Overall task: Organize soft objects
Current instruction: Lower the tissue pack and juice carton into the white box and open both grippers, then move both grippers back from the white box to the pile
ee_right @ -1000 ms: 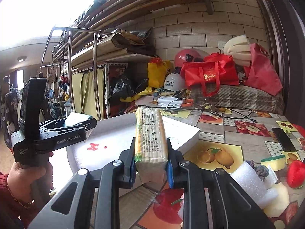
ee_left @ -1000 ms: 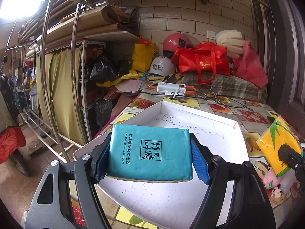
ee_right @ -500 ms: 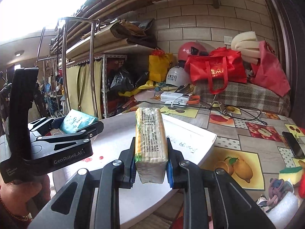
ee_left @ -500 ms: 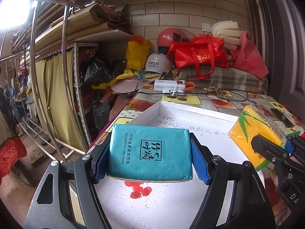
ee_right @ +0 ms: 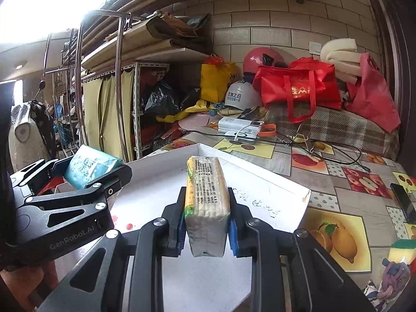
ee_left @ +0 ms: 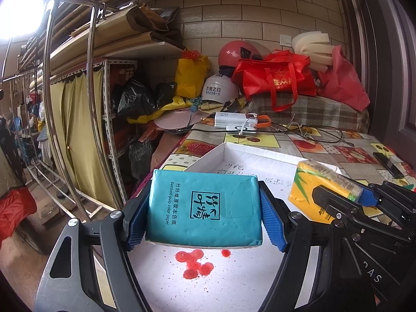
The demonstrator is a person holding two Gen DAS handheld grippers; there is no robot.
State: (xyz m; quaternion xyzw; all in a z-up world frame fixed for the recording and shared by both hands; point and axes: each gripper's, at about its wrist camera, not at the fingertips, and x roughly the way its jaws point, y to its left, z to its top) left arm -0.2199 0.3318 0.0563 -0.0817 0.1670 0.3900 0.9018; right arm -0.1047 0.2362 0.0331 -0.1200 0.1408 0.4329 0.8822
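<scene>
My left gripper (ee_left: 205,213) is shut on a teal tissue pack (ee_left: 204,208) and holds it flat over the near left part of a white shallow box (ee_left: 234,148). My right gripper (ee_right: 206,221) is shut on a yellow tissue pack (ee_right: 206,192), held on edge over the same box (ee_right: 234,161). In the left wrist view the yellow pack (ee_left: 309,192) and the right gripper (ee_left: 345,197) come in from the right. In the right wrist view the left gripper (ee_right: 85,179) with the teal pack (ee_right: 88,166) is at the left. Red stains (ee_left: 195,262) mark the box floor.
The box lies on a fruit-print tablecloth (ee_right: 338,208). A phone (ee_right: 404,202), a yellow-green sponge (ee_right: 401,251) and a cloth scrap (ee_right: 392,278) lie to the right. Power banks and cables (ee_right: 241,130), helmets and red bags (ee_right: 299,88) crowd the back. Metal racks (ee_left: 91,104) stand left.
Both grippers have moved further in over the white box. The right gripper with the yellow pack has come closer to the left gripper. Both grips are unchanged.
</scene>
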